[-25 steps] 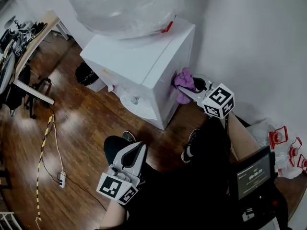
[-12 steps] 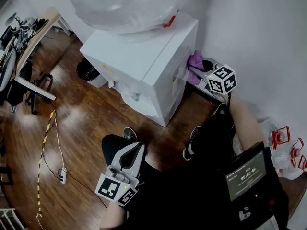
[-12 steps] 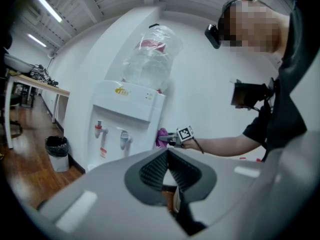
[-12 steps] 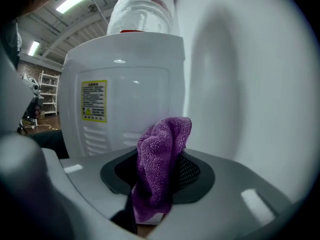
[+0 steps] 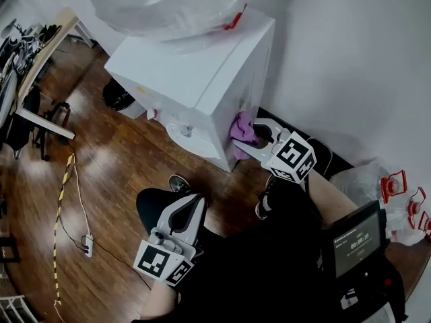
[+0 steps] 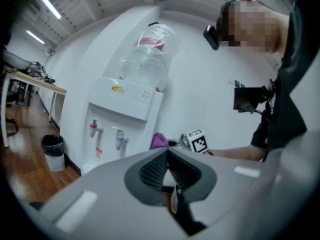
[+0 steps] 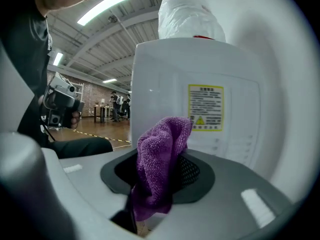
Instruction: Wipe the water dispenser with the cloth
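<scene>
Head view, surroundings: water dispenser [image 5: 195, 79] stands in a white-walled corner with a wrapped bottle [image 5: 168, 5] on top. A dark bin [image 5: 118, 98] is beside it and a cable [image 5: 64, 200] lies on the wood floor.
Head view, cloth: purple cloth [image 5: 241, 130] is at the dispenser's lower side panel, probably touching it.
Left gripper view: left gripper [image 6: 167, 171] has its jaws together and empty. Only this view shows the taps [image 6: 94, 129].
Right gripper view: right gripper [image 7: 160, 184] is clamped on the bunched cloth, which hides part of the panel. Only this view shows the yellow label [image 7: 205, 108].
</scene>
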Demonstrator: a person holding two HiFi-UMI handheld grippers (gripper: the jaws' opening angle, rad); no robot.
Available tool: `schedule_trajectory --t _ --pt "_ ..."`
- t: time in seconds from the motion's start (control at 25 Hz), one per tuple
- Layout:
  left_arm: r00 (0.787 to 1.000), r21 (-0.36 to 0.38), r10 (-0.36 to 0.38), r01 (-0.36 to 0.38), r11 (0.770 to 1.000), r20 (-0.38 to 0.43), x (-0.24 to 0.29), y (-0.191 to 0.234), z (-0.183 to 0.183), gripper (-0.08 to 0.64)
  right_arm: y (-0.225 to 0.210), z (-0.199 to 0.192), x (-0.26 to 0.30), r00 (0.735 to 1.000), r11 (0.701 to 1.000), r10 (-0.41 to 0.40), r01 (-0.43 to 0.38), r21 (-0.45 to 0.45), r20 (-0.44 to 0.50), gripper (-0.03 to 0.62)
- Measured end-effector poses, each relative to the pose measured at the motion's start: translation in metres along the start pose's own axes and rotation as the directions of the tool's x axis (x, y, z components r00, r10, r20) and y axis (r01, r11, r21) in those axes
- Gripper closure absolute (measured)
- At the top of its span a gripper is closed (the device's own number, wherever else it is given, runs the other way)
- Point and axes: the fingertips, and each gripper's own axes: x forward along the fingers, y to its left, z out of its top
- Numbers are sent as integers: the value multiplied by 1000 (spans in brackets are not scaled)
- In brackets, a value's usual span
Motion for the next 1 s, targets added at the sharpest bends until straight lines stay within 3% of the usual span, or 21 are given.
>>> schedule_trajectory --t 0.2,0.32,0.48,0.6,0.72,0.84,1.0 --pt "1000 -12 15 -16 1000 -20 -3 6 -6 537 75 15 8 985 984 173 -171 -44 25 439" --pt "999 -10 21 -22 1000 -24 -3 10 -3 537 74 6 15 983 981 181 -180 -71 4 439" --pt "999 -6 29 -29 1000 -29 -3 13 -2 537 15 -26 10 996 996 76 -77 -41 -46 439" --pt "999 -7 35 -35 999 -42 0 15 -5 537 -53 -61 5 994 999 -47 46 -19 -94 439" --pt "999 -3 28 -28 1000 -45 4 15 -4 537 -124 -81 -1 980 984 -161 169 63 -115 439" --pt "998 -1 34 -35 999 -45 6 14 -3 537 -176 -93 -3 967 957 -219 239 162 -130 439" --pt "998 16 16 -15 1000 -59 13 8 0 537 -200 -118 -2 940 944 -258 294 150 -222 439"
